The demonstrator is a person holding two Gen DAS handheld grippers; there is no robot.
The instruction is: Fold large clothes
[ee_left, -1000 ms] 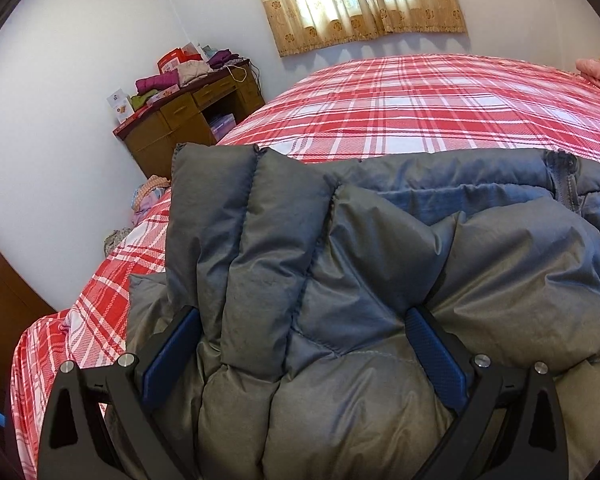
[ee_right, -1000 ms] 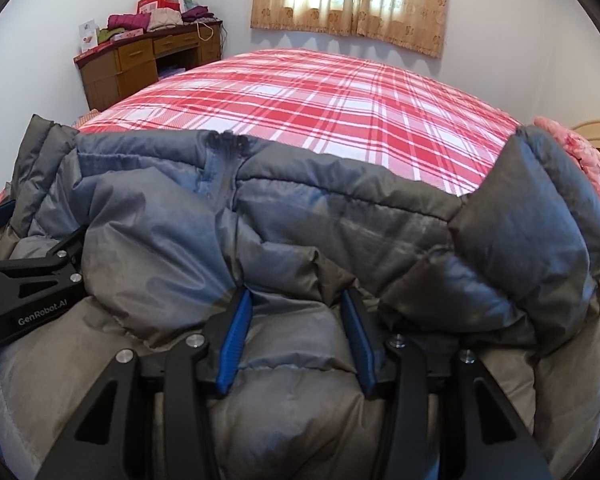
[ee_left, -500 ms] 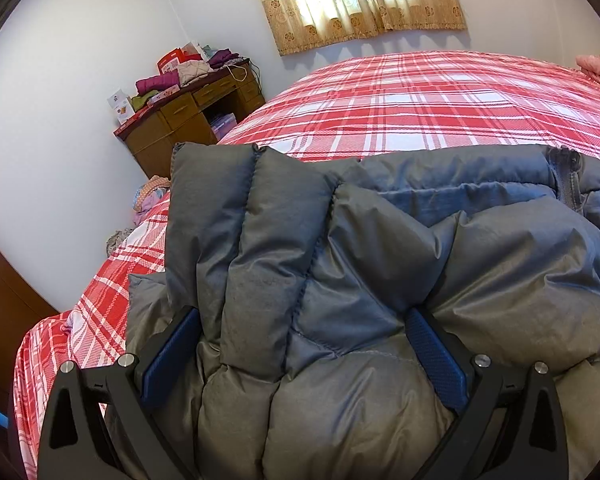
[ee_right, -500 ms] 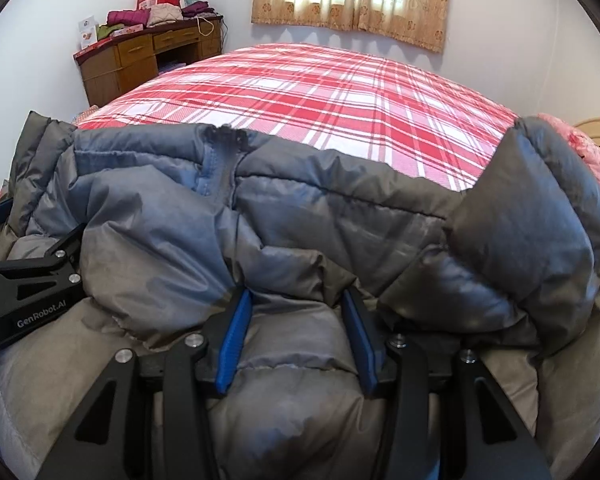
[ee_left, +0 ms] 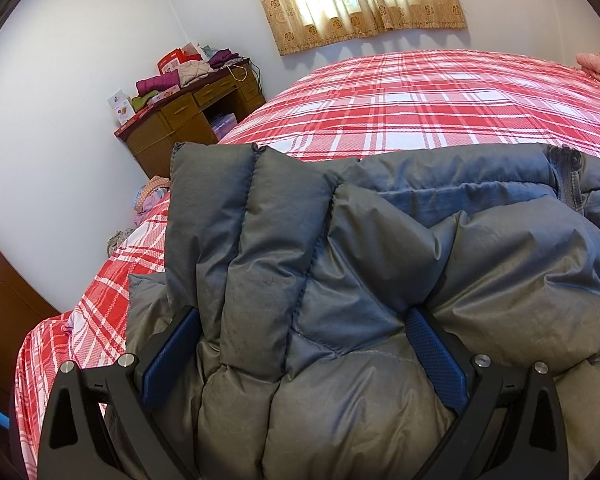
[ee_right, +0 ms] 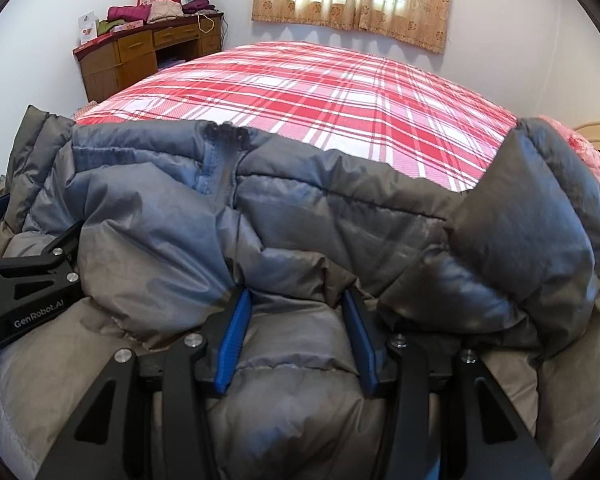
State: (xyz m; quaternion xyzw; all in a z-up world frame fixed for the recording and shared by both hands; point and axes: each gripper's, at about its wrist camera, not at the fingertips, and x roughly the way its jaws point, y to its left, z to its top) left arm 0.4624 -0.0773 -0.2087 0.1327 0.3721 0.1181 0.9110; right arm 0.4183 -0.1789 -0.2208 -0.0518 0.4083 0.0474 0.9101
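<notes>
Both tools were engaged with the grey down jacket [ee_left: 340,280], which lay bunched across the near edge of the bed [ee_left: 420,100]. Left tool [ee_left: 304,356] stood with its jaws wide apart, a thick quilted fold filling the whole gap and bulging past the blue pads [ee_left: 436,360]; whether the pads pressed hard enough to count as a firm grip could not be told, since the padding would fill any opening. Right tool [ee_right: 296,344] stood about half closed, its pads [ee_right: 234,340] pinching a narrower ridge of the jacket between them. Two separated grasp points of this kind served to control a bulky garment that one tool could not carry evenly.

Zipper [ee_right: 220,160] ran down the middle of the upper panel in the right wrist view, and a sleeve or side panel [ee_right: 540,208] stood folded up at the right. A matching quilted panel [ee_left: 220,208] rose at the left in the left wrist view. These raised parts suggested that the sides were already turned inward, and that the gathered layers were held to keep that fold from springing open.

Beyond the jacket, the plaid cover offered free space for laying the garment down. A wooden table [ee_right: 140,52] with stacked clothes stood against the far wall, well apart.
</notes>
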